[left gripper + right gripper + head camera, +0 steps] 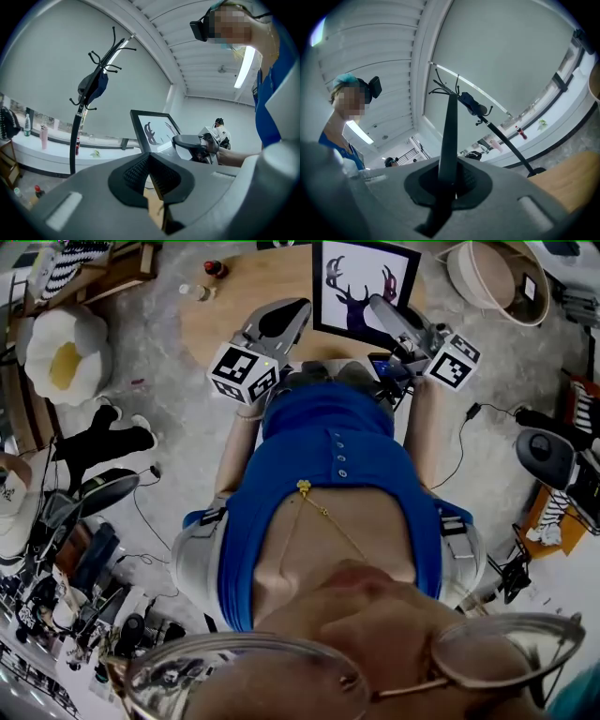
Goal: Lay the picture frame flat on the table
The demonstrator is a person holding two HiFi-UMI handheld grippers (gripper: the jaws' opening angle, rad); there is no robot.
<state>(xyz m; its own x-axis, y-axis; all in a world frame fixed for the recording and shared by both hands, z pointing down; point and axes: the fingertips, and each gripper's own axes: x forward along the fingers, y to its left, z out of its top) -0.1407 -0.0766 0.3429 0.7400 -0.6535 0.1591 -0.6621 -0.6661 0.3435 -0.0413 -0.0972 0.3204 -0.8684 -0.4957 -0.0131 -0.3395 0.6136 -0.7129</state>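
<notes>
While the picture frame [364, 282] stands upright on its lower edge at the far side of the round wooden tabletop [246, 298], its deer print faces the person and it has not been laid flat. The right gripper [377, 304] reaches to the frame's right side. In the right gripper view a thin dark strip, the frame seen edge-on, rises from between the jaws, which are closed on it. The left gripper [149, 155] hangs just short of the frame over the near part of the tabletop. Its jaws are pressed together with nothing between them, and only a sliver of wood shows below them. On the left part of the tabletop, well apart from the frame, a small clear bottle [195, 292] lies on its side near a small red-topped item [216, 268]; what either contains cannot be told. Right of the tabletop stands a round pale tub [461, 282] with a small light tag on its inner wall, and no other contents can be made out. In the left gripper view a green bottle [28, 124] and a pink bottle [43, 136] stand on a white ledge behind a black coat stand [75, 140], which carries a dark bag [94, 86].
</notes>
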